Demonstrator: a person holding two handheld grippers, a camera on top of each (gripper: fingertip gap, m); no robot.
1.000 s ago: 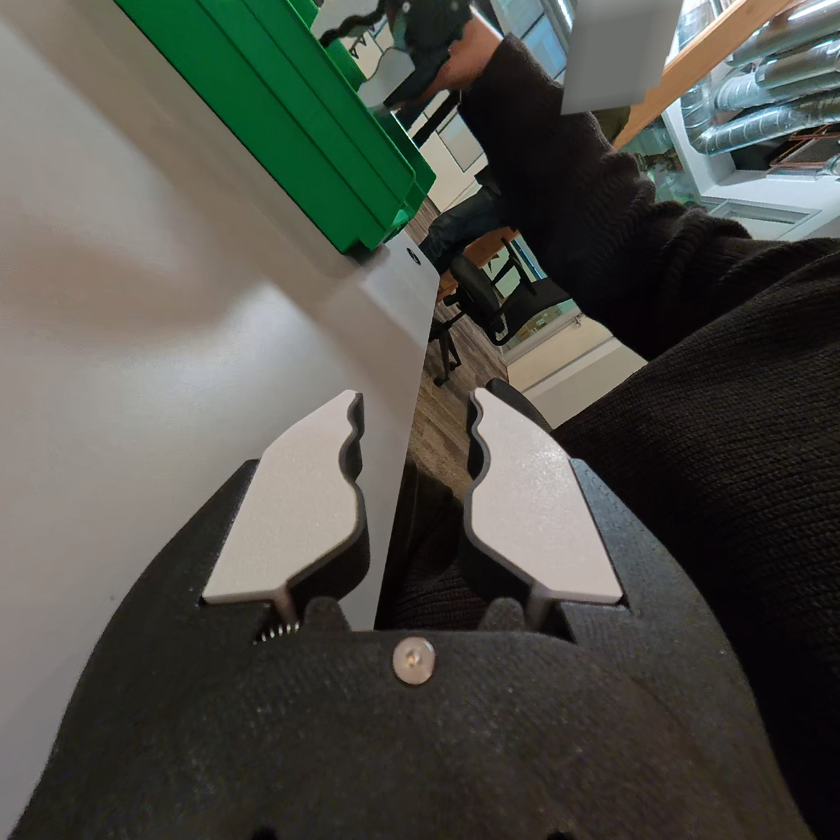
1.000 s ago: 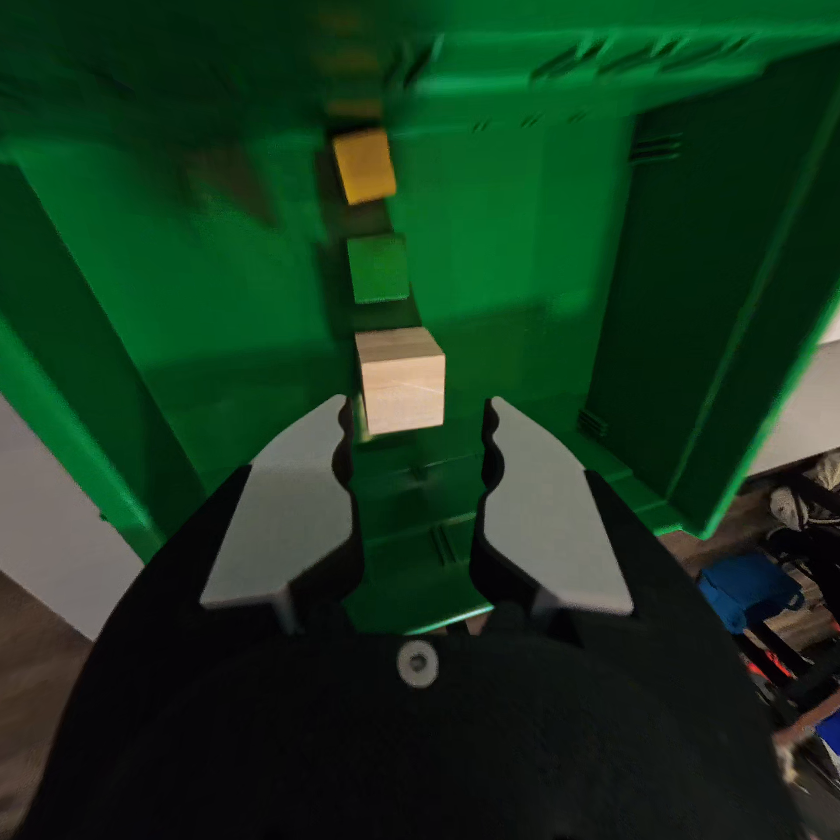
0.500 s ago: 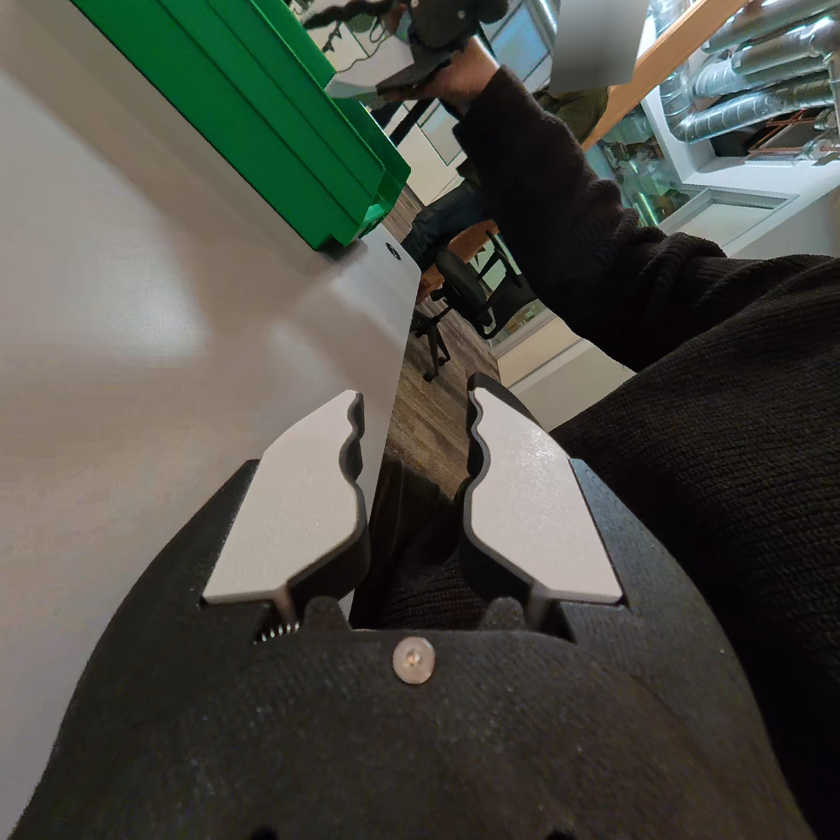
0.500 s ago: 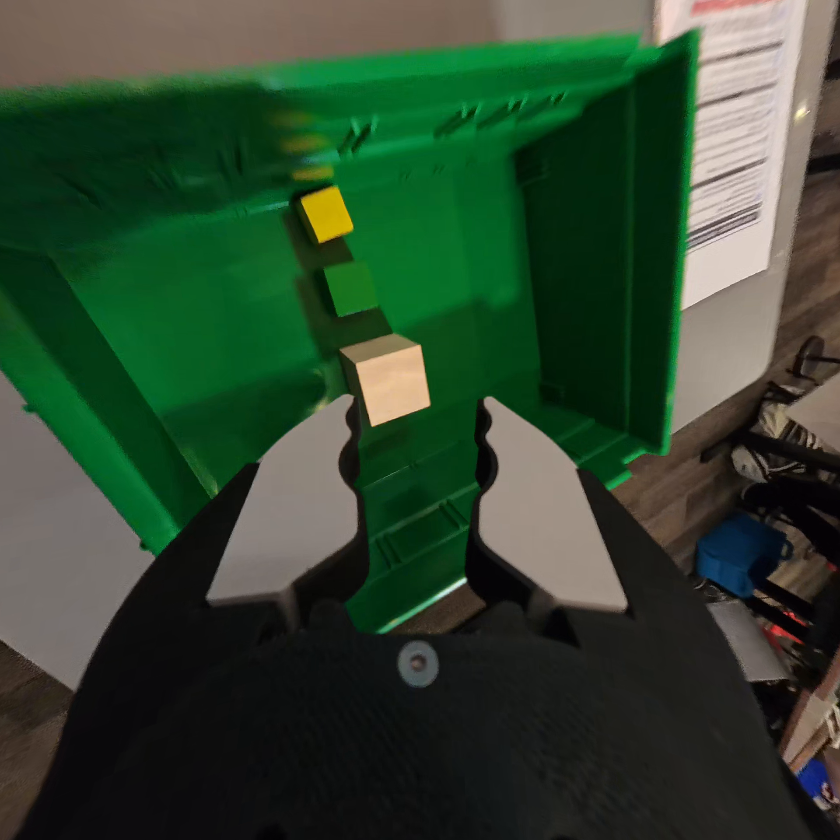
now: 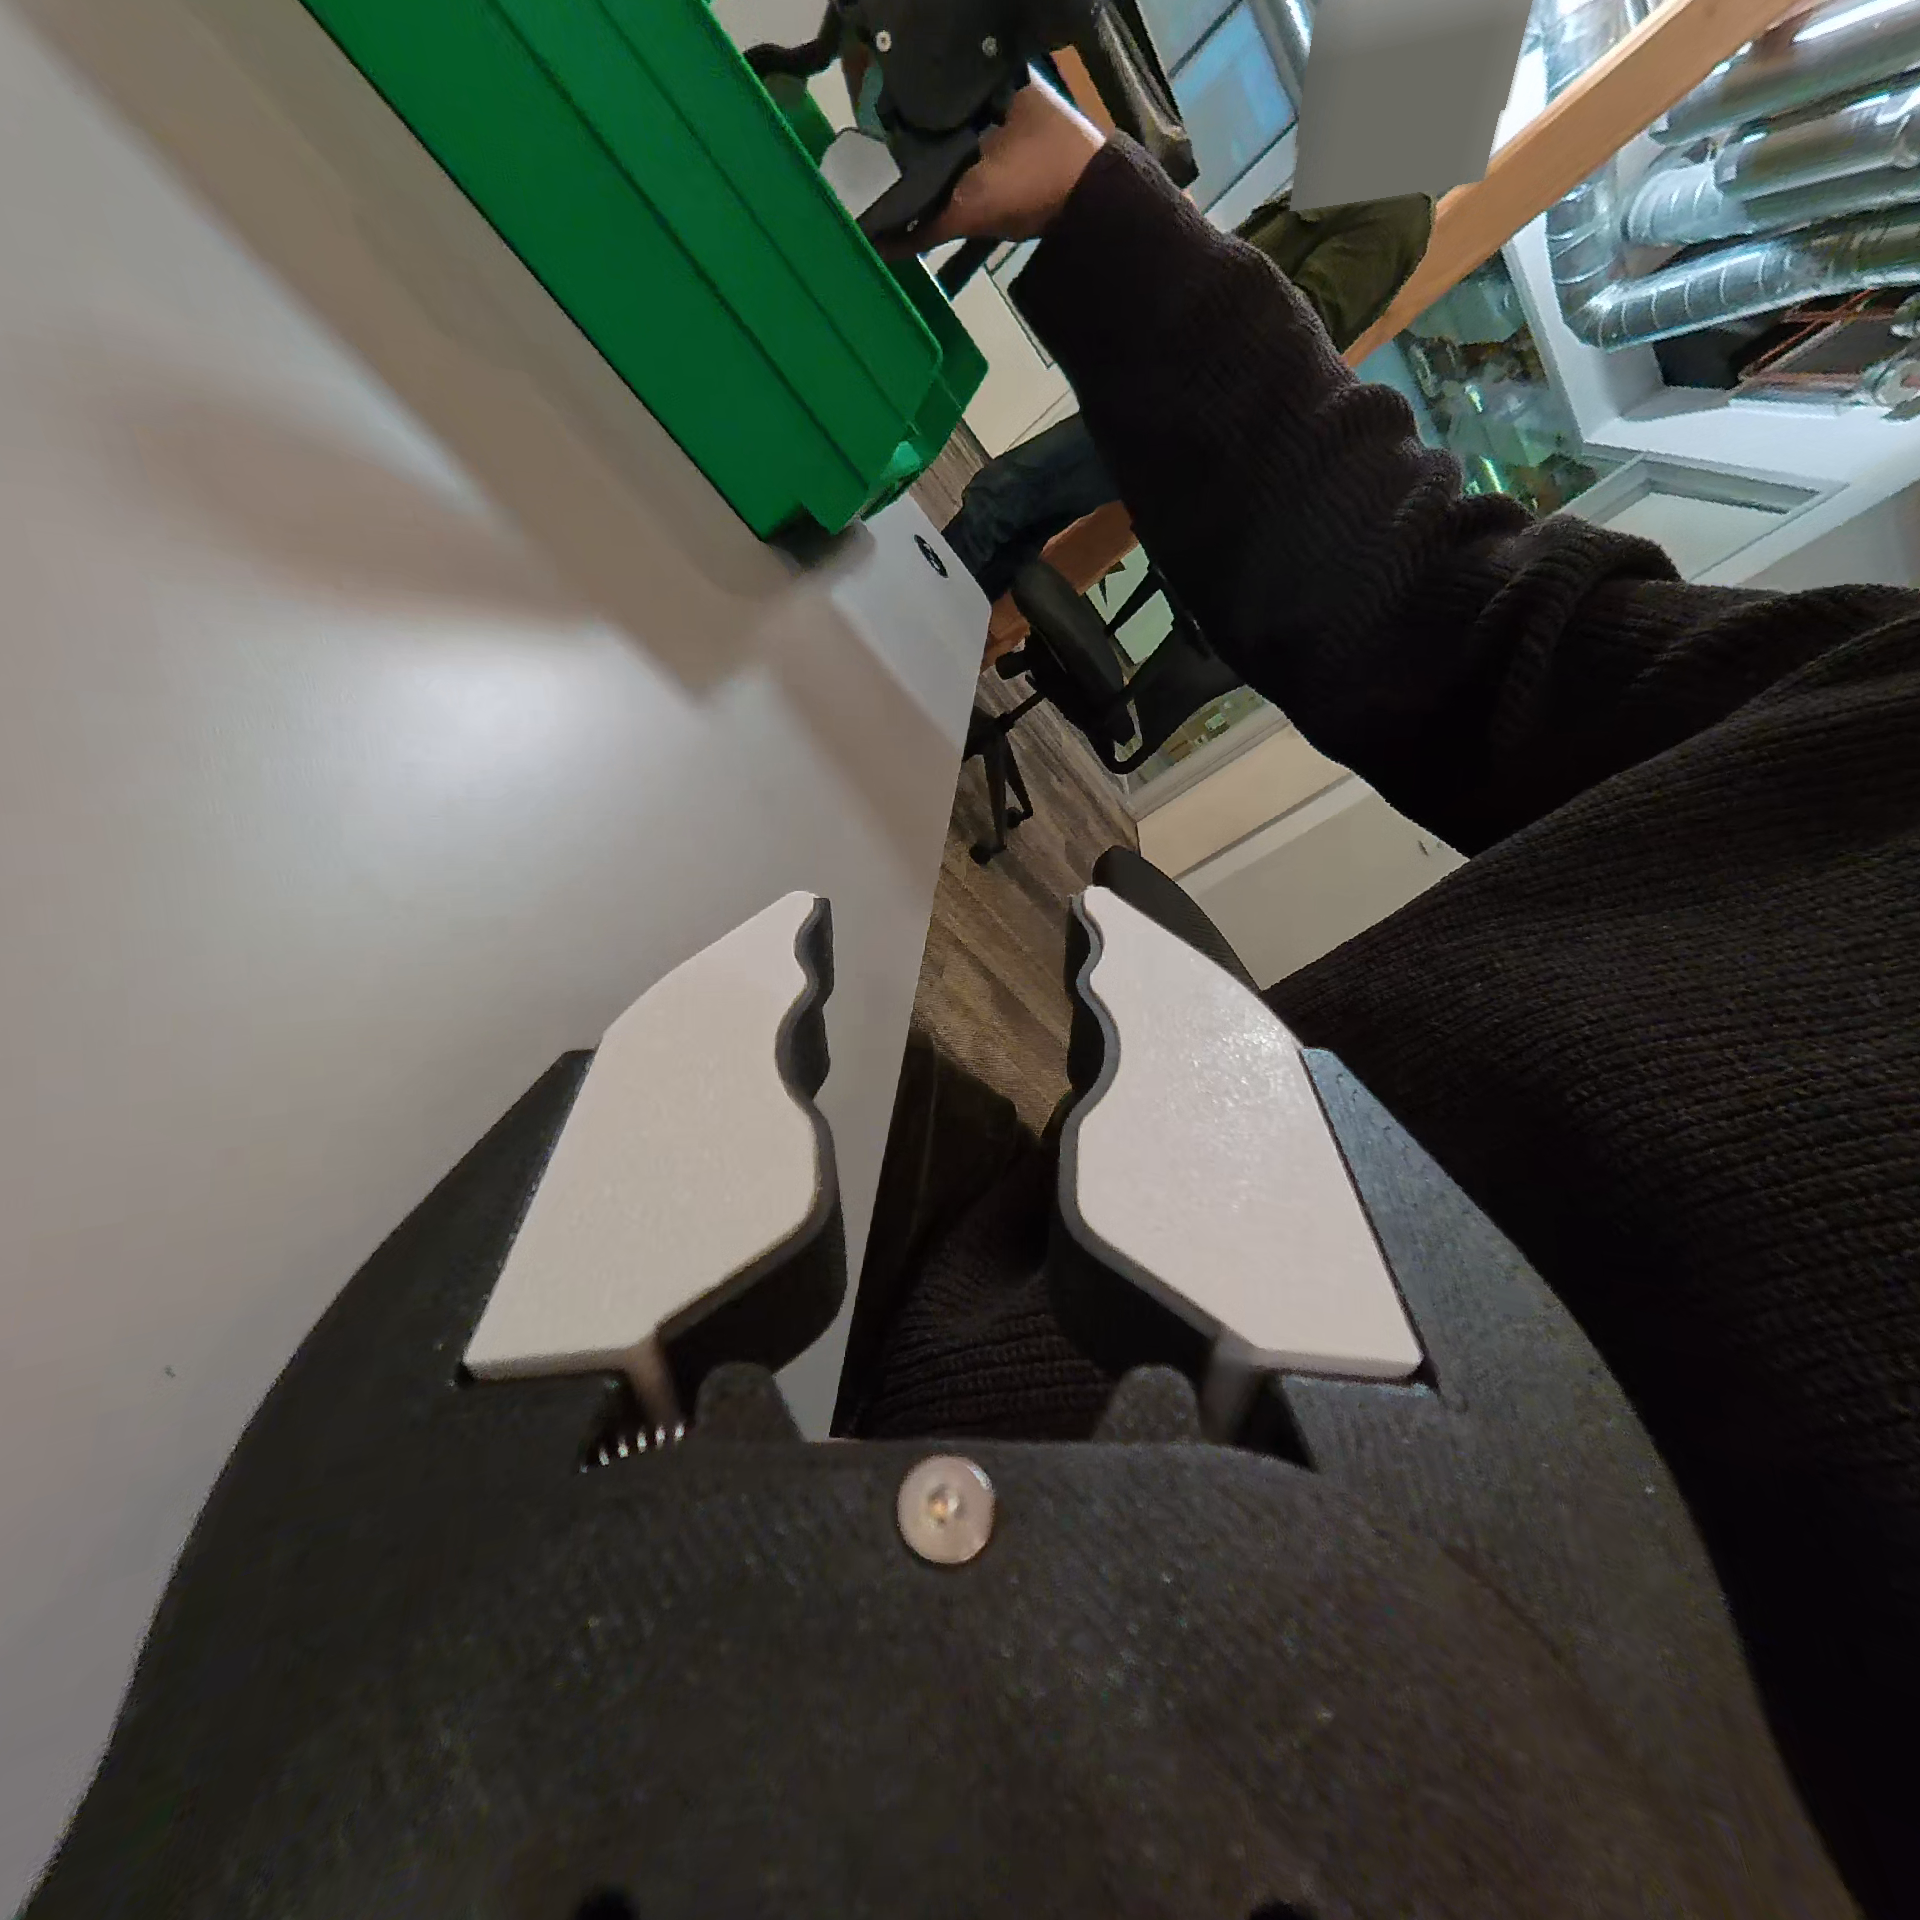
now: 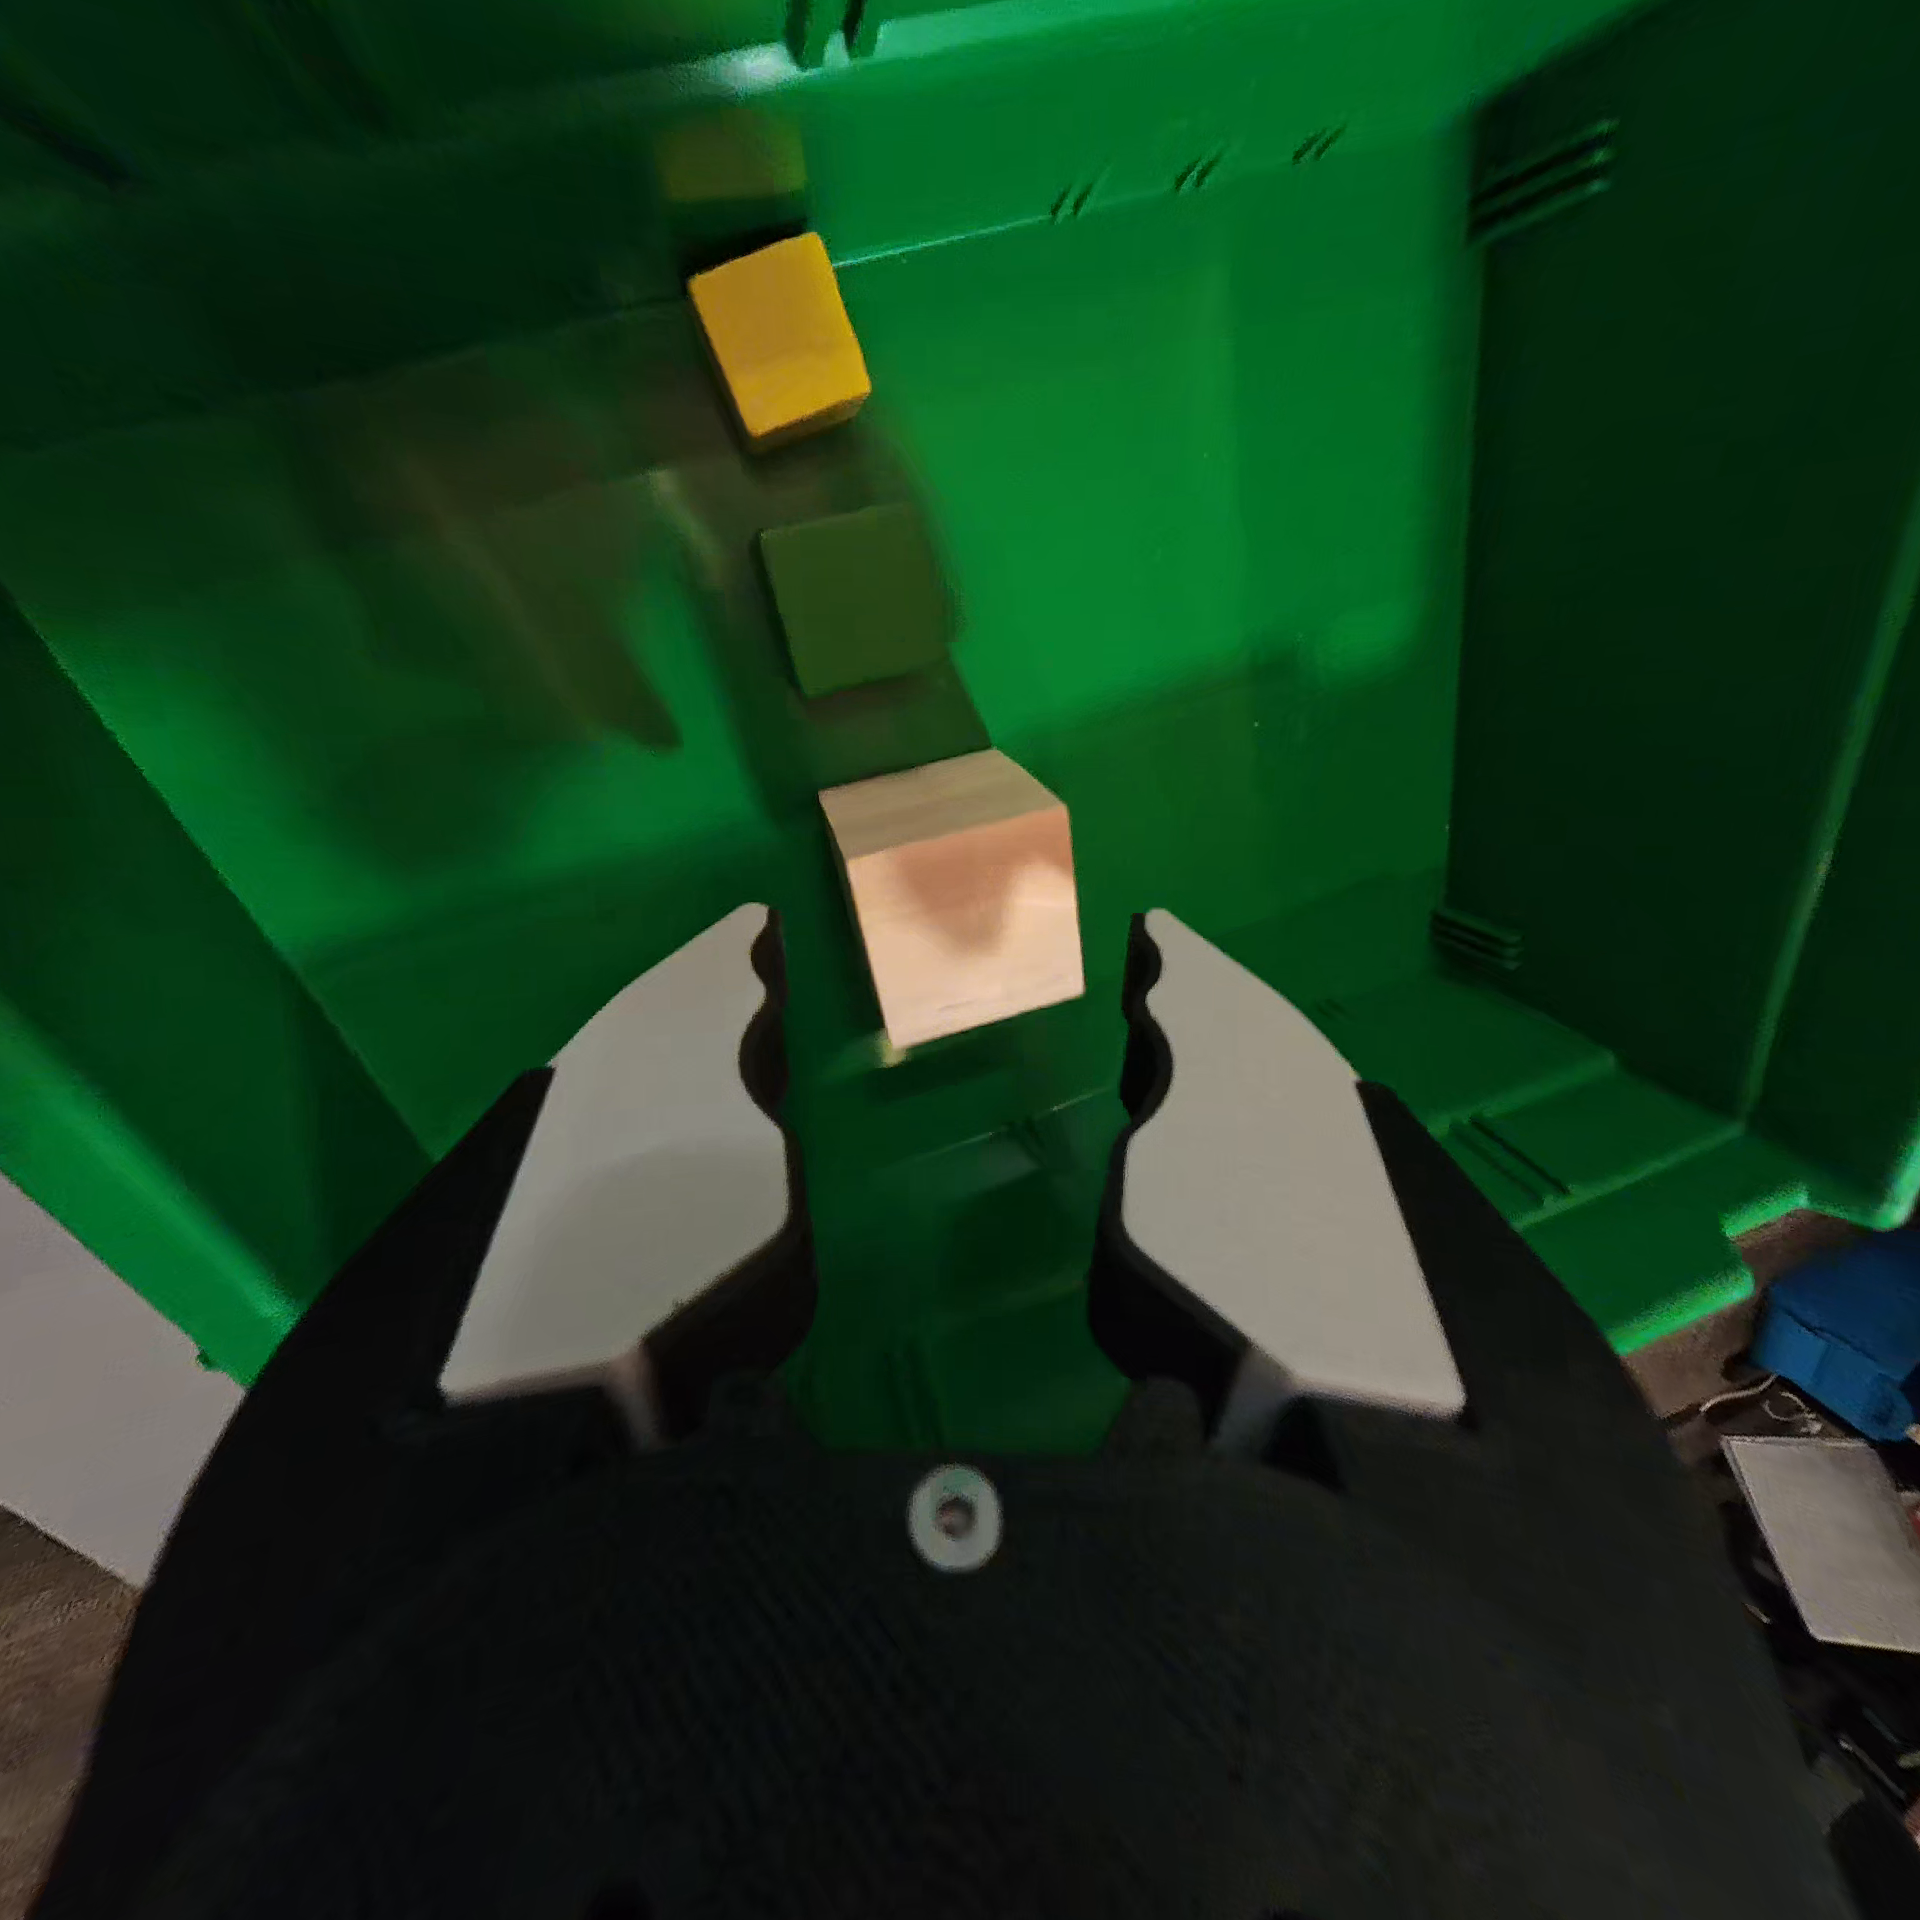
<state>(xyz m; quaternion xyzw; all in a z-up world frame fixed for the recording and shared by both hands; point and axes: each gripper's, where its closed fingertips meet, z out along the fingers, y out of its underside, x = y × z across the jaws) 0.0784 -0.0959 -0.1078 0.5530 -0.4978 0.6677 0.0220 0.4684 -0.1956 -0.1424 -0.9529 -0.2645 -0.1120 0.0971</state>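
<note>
A green plastic bin (image 6: 1247,540) fills the right wrist view. In it lie three cubes in a row: a pale wooden cube (image 6: 956,904) nearest, a green cube (image 6: 852,597) behind it, a yellow cube (image 6: 779,338) farthest. My right gripper (image 6: 951,935) is open and empty, its fingertips just short of the wooden cube. My left gripper (image 5: 945,920) is open and empty at the edge of the white table (image 5: 364,727), beside a black knitted sleeve (image 5: 1558,1039). In the left wrist view the bin (image 5: 675,239) stands on the table, with the right gripper (image 5: 925,114) held over it.
Beyond the table edge the left wrist view shows a wooden floor (image 5: 997,935) and a black office chair (image 5: 1081,665). In the right wrist view a blue object (image 6: 1839,1340) and a grey flat item (image 6: 1829,1538) lie on the floor below the bin.
The right gripper has moved closer into the bin and its jaws stand wider; the wooden cube now lies just ahead of the fingertips. The left gripper has only shifted slightly at the table edge.
</note>
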